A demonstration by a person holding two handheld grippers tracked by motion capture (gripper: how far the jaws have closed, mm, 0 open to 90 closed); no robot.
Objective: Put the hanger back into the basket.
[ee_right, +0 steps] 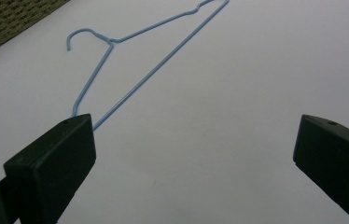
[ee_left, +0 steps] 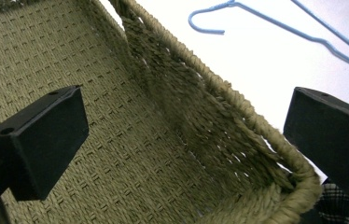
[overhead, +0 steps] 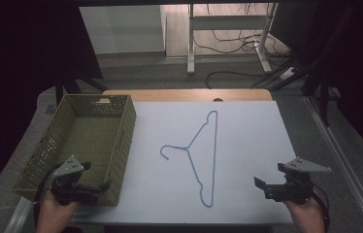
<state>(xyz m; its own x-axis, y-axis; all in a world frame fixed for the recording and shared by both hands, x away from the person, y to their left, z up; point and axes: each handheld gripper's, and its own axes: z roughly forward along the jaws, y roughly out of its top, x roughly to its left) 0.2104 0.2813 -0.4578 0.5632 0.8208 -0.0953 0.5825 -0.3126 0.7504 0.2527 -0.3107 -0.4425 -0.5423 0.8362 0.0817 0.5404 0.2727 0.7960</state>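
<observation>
A blue wire hanger (overhead: 187,148) lies flat in the middle of the white table top (overhead: 252,145), its hook turned toward an olive woven basket (overhead: 127,141) at the left. My left gripper (overhead: 96,175) hovers open over the basket's near right corner. In the left gripper view its jaws (ee_left: 186,135) stand wide apart astride the basket rim (ee_left: 219,86), with the hanger (ee_left: 275,20) farther off. My right gripper (overhead: 269,174) is held open near the front right of the table. Nothing lies between its jaws (ee_right: 191,163); the hanger (ee_right: 163,62) runs ahead to their left.
A strip of wooden table (overhead: 189,94) shows beyond the white top. Behind it stand a white desk frame (overhead: 190,43) and loose cables (overhead: 233,43) on the floor. Dark surroundings flank both sides. A metal rail (overhead: 344,160) runs along the right.
</observation>
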